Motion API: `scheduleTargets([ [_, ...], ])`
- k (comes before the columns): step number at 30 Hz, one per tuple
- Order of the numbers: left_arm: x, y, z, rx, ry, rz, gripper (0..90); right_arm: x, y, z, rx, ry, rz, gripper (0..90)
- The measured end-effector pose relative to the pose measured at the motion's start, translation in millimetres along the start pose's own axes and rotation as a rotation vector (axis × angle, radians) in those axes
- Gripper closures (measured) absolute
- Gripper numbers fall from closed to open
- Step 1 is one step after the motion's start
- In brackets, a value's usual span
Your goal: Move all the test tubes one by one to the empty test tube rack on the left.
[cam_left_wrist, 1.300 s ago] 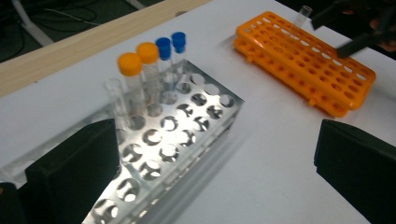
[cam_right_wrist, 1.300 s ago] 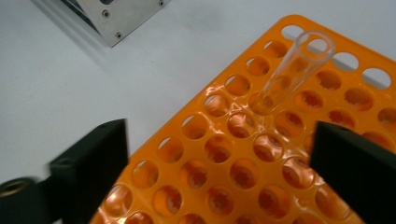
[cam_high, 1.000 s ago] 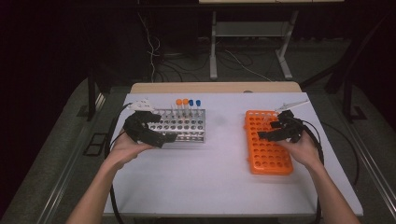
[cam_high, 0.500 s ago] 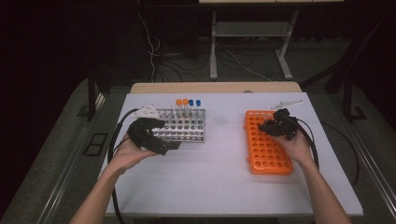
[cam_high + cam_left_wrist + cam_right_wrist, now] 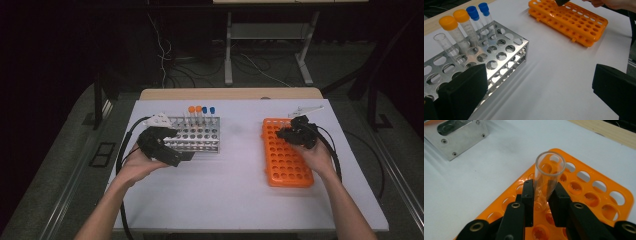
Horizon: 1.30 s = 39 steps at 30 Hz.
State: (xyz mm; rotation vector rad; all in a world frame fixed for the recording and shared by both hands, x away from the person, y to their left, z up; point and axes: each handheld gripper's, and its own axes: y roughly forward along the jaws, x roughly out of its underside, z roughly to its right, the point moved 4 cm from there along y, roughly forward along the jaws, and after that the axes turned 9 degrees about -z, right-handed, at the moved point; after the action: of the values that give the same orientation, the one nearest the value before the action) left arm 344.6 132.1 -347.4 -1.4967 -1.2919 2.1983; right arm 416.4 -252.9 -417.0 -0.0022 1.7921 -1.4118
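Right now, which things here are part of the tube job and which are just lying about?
In the job:
- clear tube, clamped in the right tool
- orange rack
- metal rack with capped tubes
- left tool, open

Lying about:
- cables on the floor

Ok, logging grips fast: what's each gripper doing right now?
Left gripper: open, holding nothing.
Right gripper: jaws just closed on a clear uncapped tube.

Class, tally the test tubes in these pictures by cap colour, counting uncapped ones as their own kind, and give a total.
Orange-capped tubes in the metal rack: 2
Blue-capped tubes in the metal rack: 2
Uncapped clear tube in the metal rack: 1
Uncapped clear tube held by the right gripper over the orange rack: 1
Total: 6
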Motion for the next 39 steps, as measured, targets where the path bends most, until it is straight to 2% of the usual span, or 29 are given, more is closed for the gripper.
scheduleTargets([
  [4,-1.2,0.3,1.3,0.002,0.007,-0.006,0.0,-6.0,-12.2,-2.5,0.006,-0.012,0.017,74.8],
  [9,-3.3,0.3,3.7,0.006,0.018,-0.011,0.0,-11.9,-29.6,-11.1,-0.015,-0.036,0.027,74.8],
  [14,-5.9,3.4,8.1,0.014,0.033,-0.018,0.0,-14.9,-44.1,-29.7,-0.077,-0.075,0.028,74.8],
  [17,-8.7,5.6,11.0,0.021,0.047,-0.021,0.0,-16.7,-48.9,-44.9,-0.116,-0.123,0.015,74.7],
  [22,-14.3,9.0,16.5,0.035,0.065,-0.023,0.3,-21.3,-50.6,-74.1,-0.162,-0.198,-0.01,74.7],
  [30,-23.3,11.1,26.6,0.057,0.111,-0.038,3.4,-28.0,-42.5,-120.7,-0.213,-0.32,-0.044,74.7],
  [39,-31.4,18.5,40.9,0.118,0.174,-0.074,15.3,-30.9,-30.3,-156.3,-0.279,-0.394,-0.078,74.7],
])
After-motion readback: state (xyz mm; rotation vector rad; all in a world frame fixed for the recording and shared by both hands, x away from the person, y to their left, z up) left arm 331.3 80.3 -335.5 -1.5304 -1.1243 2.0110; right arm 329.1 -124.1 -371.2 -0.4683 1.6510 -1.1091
